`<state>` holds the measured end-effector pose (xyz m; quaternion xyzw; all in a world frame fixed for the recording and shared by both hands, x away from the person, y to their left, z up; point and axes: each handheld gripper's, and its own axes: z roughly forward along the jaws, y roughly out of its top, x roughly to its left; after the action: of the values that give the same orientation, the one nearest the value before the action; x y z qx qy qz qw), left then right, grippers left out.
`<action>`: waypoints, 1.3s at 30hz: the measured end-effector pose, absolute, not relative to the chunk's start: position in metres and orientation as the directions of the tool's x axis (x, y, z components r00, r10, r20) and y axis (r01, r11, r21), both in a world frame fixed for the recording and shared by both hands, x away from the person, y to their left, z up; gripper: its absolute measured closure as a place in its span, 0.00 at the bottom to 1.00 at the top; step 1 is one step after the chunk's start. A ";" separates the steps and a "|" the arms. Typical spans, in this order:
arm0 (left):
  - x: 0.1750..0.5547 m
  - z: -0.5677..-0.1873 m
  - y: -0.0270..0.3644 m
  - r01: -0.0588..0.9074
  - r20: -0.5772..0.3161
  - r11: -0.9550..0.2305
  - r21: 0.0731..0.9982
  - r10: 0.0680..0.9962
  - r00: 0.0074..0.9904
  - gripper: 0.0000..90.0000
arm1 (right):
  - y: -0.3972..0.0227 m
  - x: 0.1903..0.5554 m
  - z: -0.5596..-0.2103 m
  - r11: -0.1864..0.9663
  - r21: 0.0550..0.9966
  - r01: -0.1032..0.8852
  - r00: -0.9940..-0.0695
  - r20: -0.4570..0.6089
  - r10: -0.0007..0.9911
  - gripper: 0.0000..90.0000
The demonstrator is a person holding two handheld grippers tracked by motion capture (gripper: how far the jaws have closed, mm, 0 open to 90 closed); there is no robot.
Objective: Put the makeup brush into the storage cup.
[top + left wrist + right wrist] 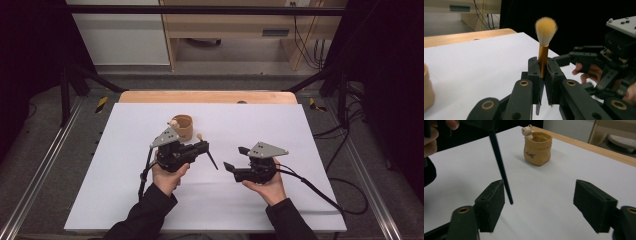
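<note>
My left gripper (204, 146) is shut on a makeup brush (207, 152), held at its gold ferrule. In the left gripper view the brush (543, 53) stands between the pads of that gripper (543, 65), its tan bristles pointing up. Its black handle (500, 165) slants down toward the white sheet, its tip just above it and next to my right gripper's left jaw. My right gripper (540, 205) is open, with nothing between its pads. In the high view the right gripper (235, 158) sits a little to the right of the brush handle.
A tan pot (182, 127) with a small bear figure (527, 131) on its rim stands on the white sheet (280, 125) behind the left gripper. The wooden table edge (207, 96) runs along the far side. Cables trail from both grippers.
</note>
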<state>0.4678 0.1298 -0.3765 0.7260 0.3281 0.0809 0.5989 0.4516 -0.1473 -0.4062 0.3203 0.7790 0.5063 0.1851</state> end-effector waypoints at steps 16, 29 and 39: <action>0.466 -0.379 0.170 0.395 -0.255 -0.082 0.915 0.640 0.725 0.93 | -0.185 0.454 -0.401 0.212 0.912 0.351 -0.637 0.067 0.768 0.11; 0.470 -0.369 0.198 0.398 -0.247 -0.058 0.916 0.700 0.670 0.93 | -0.211 0.450 -0.400 0.197 0.911 0.363 -0.594 0.064 0.802 0.09; 0.473 -0.367 0.210 0.396 -0.226 -0.064 0.916 0.734 0.641 0.93 | -0.225 0.449 -0.403 0.179 0.912 0.370 -0.562 0.066 0.824 0.09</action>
<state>0.4729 0.2102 -0.3673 0.7135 0.3959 0.1515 0.5579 0.4493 -0.2253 -0.4033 0.4074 0.7327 0.4944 0.2298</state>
